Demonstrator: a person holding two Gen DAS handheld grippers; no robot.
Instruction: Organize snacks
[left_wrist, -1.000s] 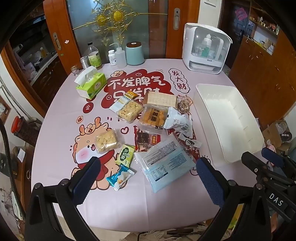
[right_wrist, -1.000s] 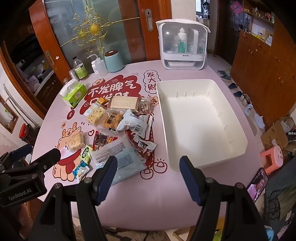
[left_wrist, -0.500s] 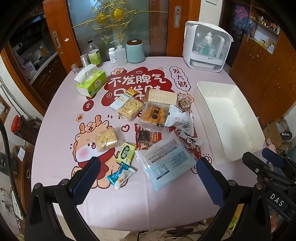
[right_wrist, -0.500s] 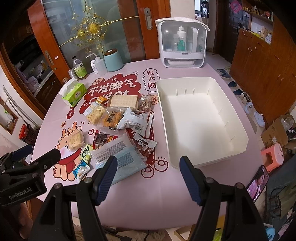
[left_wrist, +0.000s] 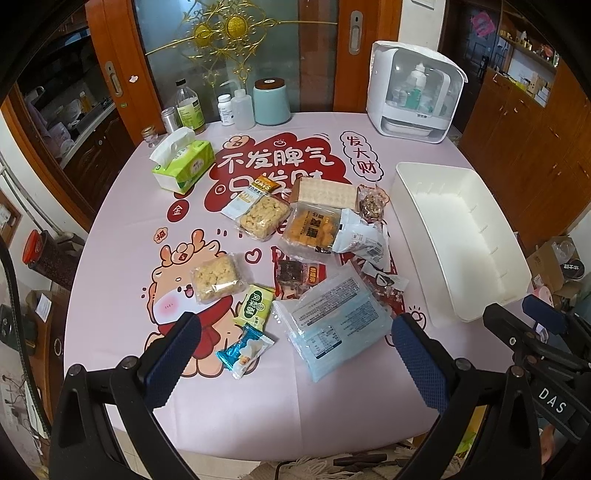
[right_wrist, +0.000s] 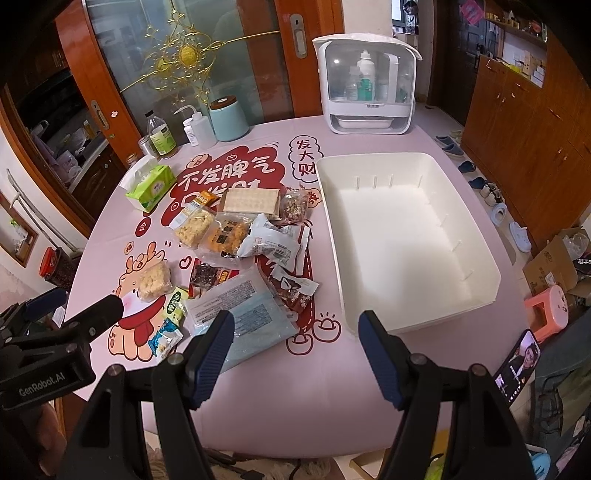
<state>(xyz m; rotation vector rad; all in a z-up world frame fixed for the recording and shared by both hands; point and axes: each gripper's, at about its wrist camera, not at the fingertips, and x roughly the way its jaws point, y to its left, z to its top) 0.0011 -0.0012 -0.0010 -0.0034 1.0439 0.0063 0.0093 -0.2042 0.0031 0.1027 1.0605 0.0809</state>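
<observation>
**Snack lot and two tools over bench, nothing held**

Snacks (left_wrist: 306, 254): loose heap of sealed packets at centre of bench, just left of the bin, none inside it. Clear crinkled film over pale puffed squares (left_wrist: 218, 278) and orange nuggets (left_wrist: 312, 229); flat rectangular cracker pack (left_wrist: 325, 192); dark bar in red wrapper (left_wrist: 295, 275); small green sachet (left_wrist: 255, 306); small blue-and-white pillow sachet (left_wrist: 245, 350); white foil pouch (left_wrist: 360, 238), crumpled. Large flat pale-blue printed pouch (left_wrist: 338, 325) nearest the tools.

Bin (right_wrist: 476, 266): white rigid plastic, rectangular, smooth walls with short divider ribs, empty.

Left tool (left_wrist: 295, 354): jaws spread wide, ribbed blue pads, black frame, above bench edge, touching nothing.

Right tool (right_wrist: 295, 354): jaws parted, gap empty, same blue ribbed pads, clear of all items.

Bench (right_wrist: 280, 398): rounded, covered in glossy pink cloth with red cartoon print.

Far edge: green tissue box (left_wrist: 184, 166), teal cylinder canister (left_wrist: 271, 101), bottles (left_wrist: 190, 109), white domed cabinet with clear front (left_wrist: 415, 92).
</observation>
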